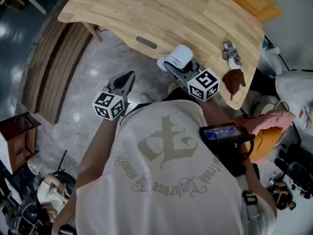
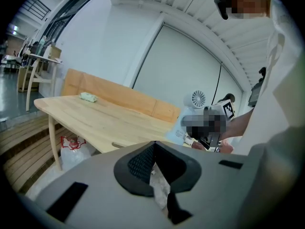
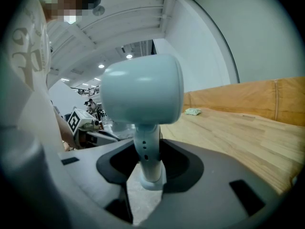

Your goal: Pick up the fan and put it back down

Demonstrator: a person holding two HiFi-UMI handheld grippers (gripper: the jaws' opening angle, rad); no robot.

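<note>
The small white fan [image 1: 179,57] is in my right gripper [image 1: 172,66], whose jaws are shut on its thin stem [image 3: 146,149]. Its round head [image 3: 142,94] stands upright above the jaws, by the near edge of the wooden table [image 1: 171,13]. From the left gripper view, the fan's grille [image 2: 198,99] shows above the right gripper [image 2: 209,128]. My left gripper [image 1: 128,77] hangs to the left of the fan over the floor. Its black pads [image 2: 143,159] meet at the tip with nothing between them.
A pale green cloth [image 2: 88,97] lies far off on the table top. A small grey object [image 1: 232,54] and a brown one [image 1: 234,80] sit near the table's right edge. A plastic bag with red handles [image 2: 71,149] stands under the table. Wooden slats [image 1: 54,67] lie at left.
</note>
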